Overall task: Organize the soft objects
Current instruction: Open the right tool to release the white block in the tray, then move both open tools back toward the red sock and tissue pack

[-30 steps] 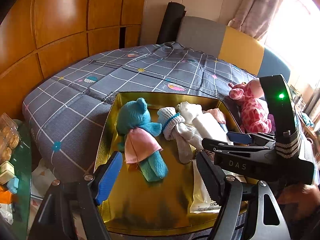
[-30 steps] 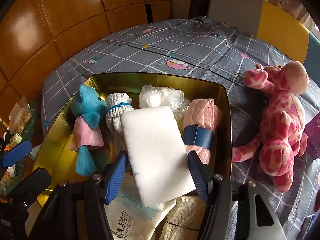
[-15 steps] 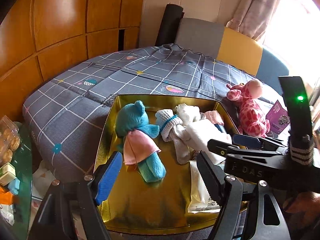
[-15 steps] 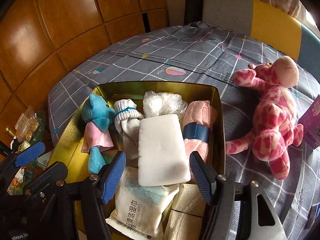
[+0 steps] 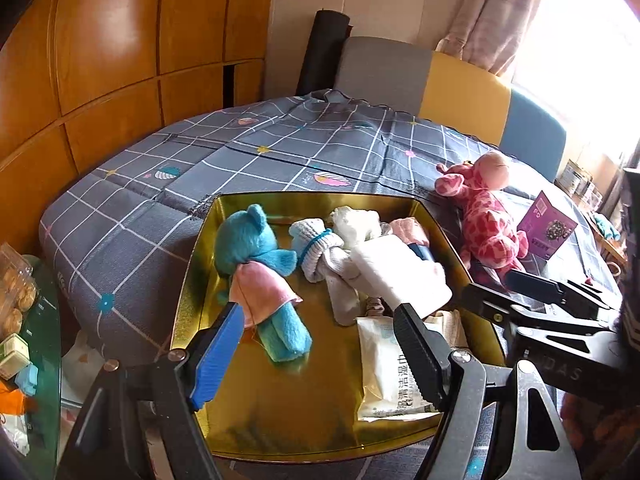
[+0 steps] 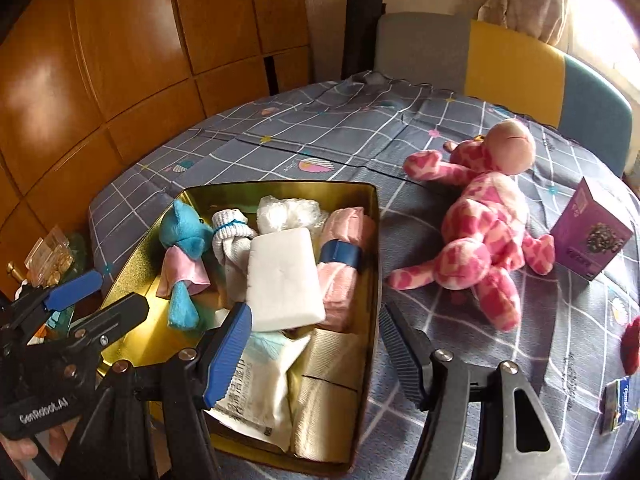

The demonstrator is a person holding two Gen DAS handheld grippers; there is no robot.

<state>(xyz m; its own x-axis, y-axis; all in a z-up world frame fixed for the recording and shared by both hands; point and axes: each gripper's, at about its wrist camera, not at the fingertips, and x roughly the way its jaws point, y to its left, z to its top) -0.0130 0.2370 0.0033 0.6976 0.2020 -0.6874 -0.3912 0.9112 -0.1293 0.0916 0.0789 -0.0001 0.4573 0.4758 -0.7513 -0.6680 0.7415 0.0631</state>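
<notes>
White foam block (image 6: 283, 279) atop soft items in the gold tray (image 6: 370, 240).
Right gripper (image 6: 316, 354) and left gripper (image 5: 320, 354) fingers spread wide, empty; pink giraffe plush (image 6: 486, 220) right of tray.

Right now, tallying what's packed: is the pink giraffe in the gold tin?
Out. The pink giraffe lies on the tablecloth right of the gold tin.

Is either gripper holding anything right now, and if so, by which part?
Nothing is held. The left gripper and right gripper are both open, and the white sponge block lies free in the gold tray.
</notes>
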